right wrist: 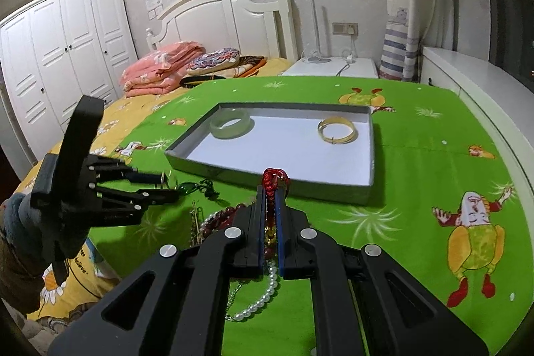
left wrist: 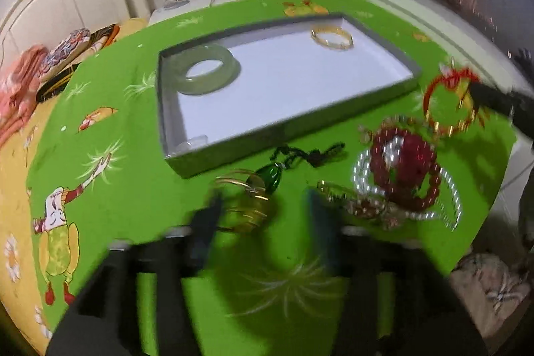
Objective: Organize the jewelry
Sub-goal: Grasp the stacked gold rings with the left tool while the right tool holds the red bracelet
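A shallow grey tray (left wrist: 267,152) (right wrist: 267,181) with a white floor lies on the green cloth. In it are a pale jade bangle (left wrist: 203,69) (right wrist: 232,123) and a gold bangle (left wrist: 332,37) (right wrist: 337,129). My left gripper (left wrist: 263,206) (right wrist: 170,186) is open, its fingers either side of thin gold wire bangles (left wrist: 247,204). A green pendant on a dark cord (left wrist: 272,177) (right wrist: 187,188) lies beside them. My right gripper (right wrist: 271,192) is shut on a red corded bracelet with gold beads (right wrist: 272,179) (left wrist: 449,102), lifted off the cloth.
A heap of dark red beads (left wrist: 404,169) (right wrist: 217,219), a pearl strand (left wrist: 450,196) (right wrist: 263,299) and a gold chain (left wrist: 337,192) lies in front of the tray. A bed with folded blankets (right wrist: 163,69) stands to the left, a white nightstand (right wrist: 333,67) behind.
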